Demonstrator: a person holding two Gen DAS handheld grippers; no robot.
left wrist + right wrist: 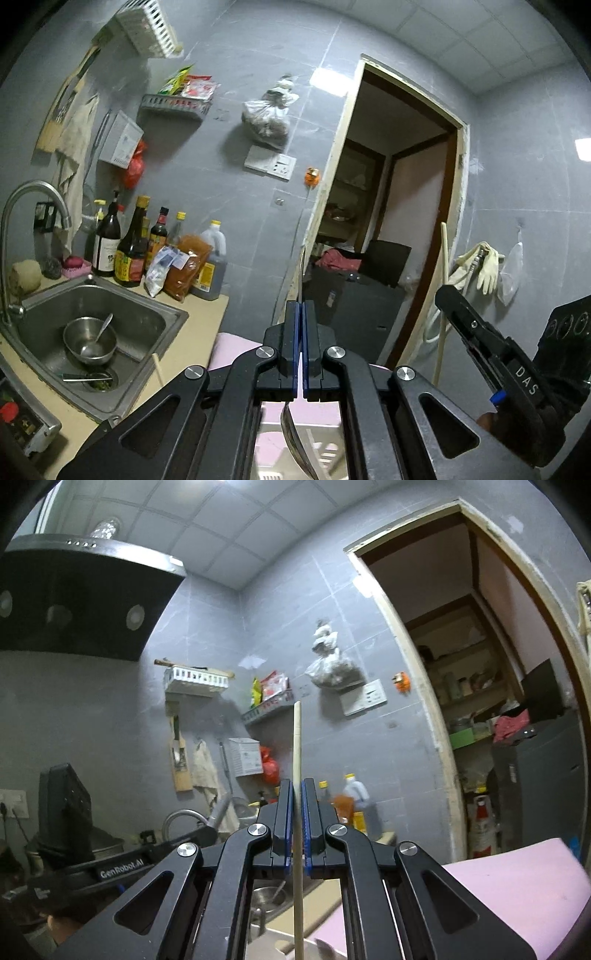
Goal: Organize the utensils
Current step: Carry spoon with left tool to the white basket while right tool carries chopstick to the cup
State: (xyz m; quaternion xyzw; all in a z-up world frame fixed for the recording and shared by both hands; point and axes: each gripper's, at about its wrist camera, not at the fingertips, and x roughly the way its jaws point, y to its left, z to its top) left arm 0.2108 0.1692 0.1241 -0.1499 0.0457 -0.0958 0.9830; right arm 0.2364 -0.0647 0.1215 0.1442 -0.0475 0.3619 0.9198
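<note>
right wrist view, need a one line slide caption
Right gripper shut on a wooden chopstick, raised before the grey tiled kitchen wall.

Both grippers, left gripper (299, 306) and right gripper (296, 784), show black linkage arms, silver round screws and blue pads (308, 830); white "DAS" and "GenRobot.AI" lettering

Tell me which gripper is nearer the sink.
Left. The left gripper, shut on a metal utensil, is beside the sink. The right gripper, shut on a chopstick, sits farther out, beyond the left one from the sink.
</note>
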